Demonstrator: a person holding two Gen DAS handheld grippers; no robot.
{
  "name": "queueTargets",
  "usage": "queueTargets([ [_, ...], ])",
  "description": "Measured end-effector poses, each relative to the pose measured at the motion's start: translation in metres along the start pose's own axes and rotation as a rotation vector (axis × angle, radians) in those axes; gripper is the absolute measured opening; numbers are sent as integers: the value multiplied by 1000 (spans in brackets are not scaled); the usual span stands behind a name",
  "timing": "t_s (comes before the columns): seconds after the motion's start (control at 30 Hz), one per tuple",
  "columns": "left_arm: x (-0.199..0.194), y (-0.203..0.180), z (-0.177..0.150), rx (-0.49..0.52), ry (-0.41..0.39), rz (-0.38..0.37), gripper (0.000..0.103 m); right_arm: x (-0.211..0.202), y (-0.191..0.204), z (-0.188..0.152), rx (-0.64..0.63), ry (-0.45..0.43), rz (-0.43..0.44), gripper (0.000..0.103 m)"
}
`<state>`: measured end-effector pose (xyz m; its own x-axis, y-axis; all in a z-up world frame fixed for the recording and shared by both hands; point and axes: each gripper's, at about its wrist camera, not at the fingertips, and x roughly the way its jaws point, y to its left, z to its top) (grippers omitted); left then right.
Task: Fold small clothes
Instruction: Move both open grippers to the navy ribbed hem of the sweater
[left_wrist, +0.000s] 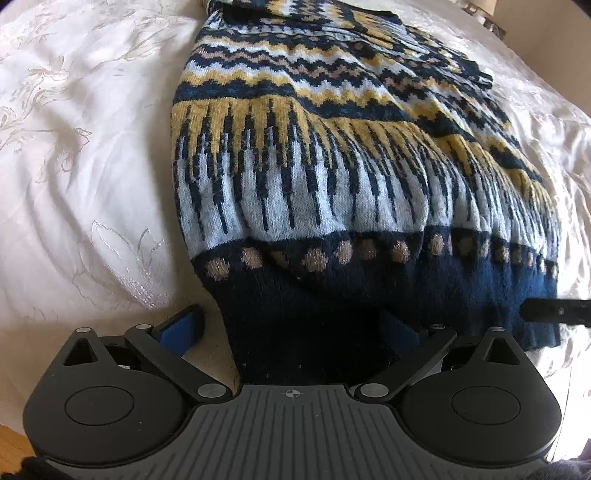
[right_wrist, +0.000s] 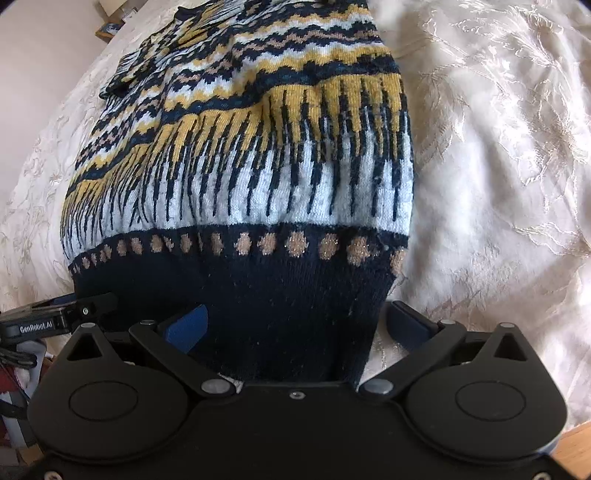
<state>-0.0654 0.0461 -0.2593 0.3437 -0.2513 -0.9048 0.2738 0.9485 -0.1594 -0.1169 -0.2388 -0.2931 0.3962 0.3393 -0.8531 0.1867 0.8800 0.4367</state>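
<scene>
Setting: a bedroom in a home. Work surface is a bed covered by a cream bedspread (left_wrist: 74, 155) with a satin sheen, soft creases and embroidered floral outlines; it fills both wrist views. A strip of wooden floor (left_wrist: 11, 439) shows at the lower left corner of the left wrist view. A plain pale wall (right_wrist: 48, 40) rises beyond the bed's far edge, with small, blurred household items (right_wrist: 110, 22) against it; these cannot be identified.

The sweater (left_wrist: 332, 166) lies on the bedspread (left_wrist: 81, 147), hem nearest both grippers.
</scene>
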Motion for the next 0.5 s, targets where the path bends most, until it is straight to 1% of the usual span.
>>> queueTargets([
  [0.2, 0, -2, -4, 8, -27, 16, 102, 1, 2, -2, 14, -28, -15, 103],
  [0.33, -1, -3, -6, 10, -37, 22, 102, 4, 12, -4, -28, -31, -61, 103],
  [0.5, 0, -3, -3, 10, -26, 23, 102, 11, 24, -2, -82, -7, -126, 103],
])
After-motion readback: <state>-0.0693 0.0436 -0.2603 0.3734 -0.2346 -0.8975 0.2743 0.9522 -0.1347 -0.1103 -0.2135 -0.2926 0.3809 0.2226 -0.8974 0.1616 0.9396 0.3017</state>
